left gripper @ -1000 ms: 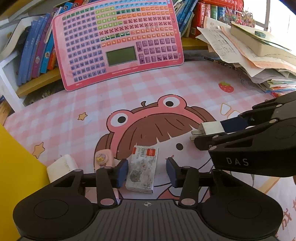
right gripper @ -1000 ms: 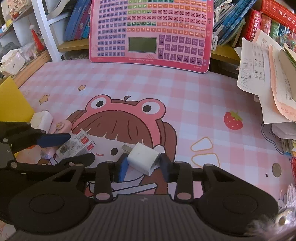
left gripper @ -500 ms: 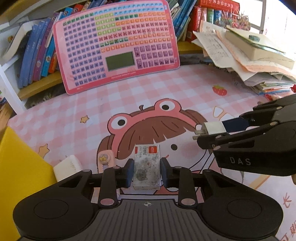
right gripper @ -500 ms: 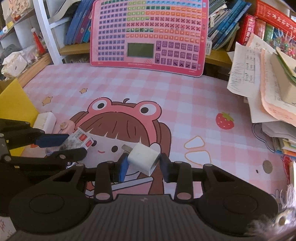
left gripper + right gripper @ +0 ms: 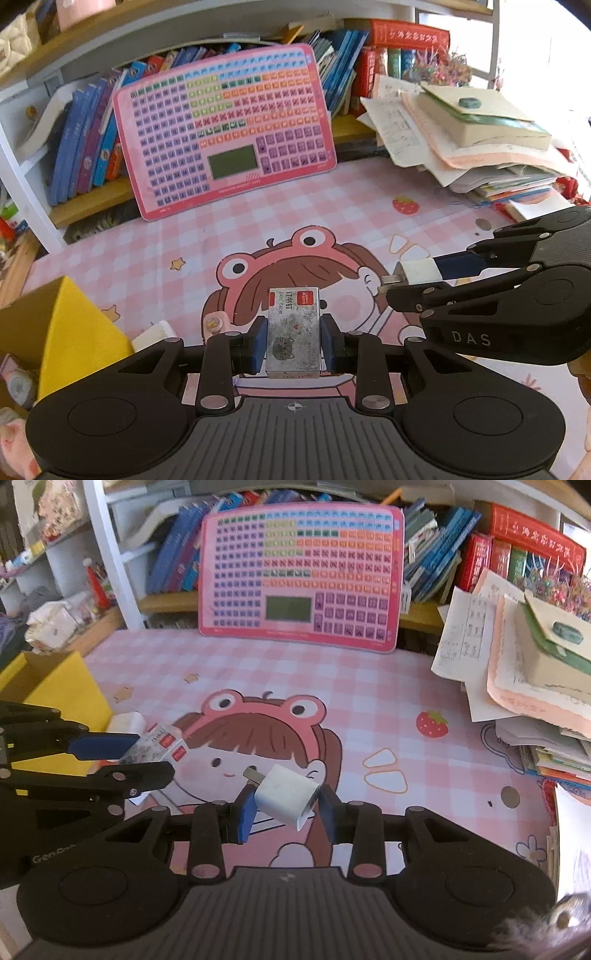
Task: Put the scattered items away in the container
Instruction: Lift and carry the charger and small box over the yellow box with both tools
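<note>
Yellow box point(image 5: 70, 325) stands at left edge of pink cartoon mat point(image 5: 332, 206), top open. Left gripper point(image 5: 293, 341) clamps a grey staple box point(image 5: 293, 332), lifted above mat. Right gripper point(image 5: 286, 806) clamps a white charger plug point(image 5: 286, 797), tilted, prongs far-left. White eraser point(image 5: 153, 334) lies beside box.

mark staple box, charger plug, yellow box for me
staple box point(image 5: 293, 332), left wrist view, middle of its top face between the pads.
charger plug point(image 5: 286, 796), right wrist view, middle of its white body.
yellow box point(image 5: 75, 339), left wrist view, its yellow outer wall.
</note>
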### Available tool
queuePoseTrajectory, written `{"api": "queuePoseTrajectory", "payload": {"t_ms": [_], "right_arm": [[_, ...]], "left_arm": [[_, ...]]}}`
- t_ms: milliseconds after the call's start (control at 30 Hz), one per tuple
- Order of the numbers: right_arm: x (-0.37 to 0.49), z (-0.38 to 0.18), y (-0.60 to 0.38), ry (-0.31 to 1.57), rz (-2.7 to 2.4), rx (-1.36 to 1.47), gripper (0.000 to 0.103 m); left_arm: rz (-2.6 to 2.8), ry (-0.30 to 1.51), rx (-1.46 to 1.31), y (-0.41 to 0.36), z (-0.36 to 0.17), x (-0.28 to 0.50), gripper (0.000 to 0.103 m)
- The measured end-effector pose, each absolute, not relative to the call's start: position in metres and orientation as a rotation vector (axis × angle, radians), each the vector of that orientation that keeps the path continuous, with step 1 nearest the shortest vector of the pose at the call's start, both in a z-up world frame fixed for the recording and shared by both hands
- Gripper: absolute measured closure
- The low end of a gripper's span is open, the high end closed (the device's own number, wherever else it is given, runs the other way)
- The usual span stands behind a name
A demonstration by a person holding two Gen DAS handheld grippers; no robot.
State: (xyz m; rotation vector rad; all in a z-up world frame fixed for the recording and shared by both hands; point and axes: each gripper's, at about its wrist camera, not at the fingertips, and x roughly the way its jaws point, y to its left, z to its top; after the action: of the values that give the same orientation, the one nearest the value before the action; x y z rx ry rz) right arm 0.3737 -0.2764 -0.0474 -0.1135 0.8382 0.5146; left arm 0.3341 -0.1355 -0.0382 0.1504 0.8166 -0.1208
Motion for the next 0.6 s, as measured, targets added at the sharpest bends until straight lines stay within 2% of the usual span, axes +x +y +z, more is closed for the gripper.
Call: {"api": "queuePoseTrajectory", "payload": {"t_ms": [600], "right_arm": [[0.313, -0.008, -0.274, 0.757, 0.563, -0.077, 0.068]], "left_arm": [[-0.17, 0.74, 0.182, -0.124, 0.003, 0.275, 0.074]]}}
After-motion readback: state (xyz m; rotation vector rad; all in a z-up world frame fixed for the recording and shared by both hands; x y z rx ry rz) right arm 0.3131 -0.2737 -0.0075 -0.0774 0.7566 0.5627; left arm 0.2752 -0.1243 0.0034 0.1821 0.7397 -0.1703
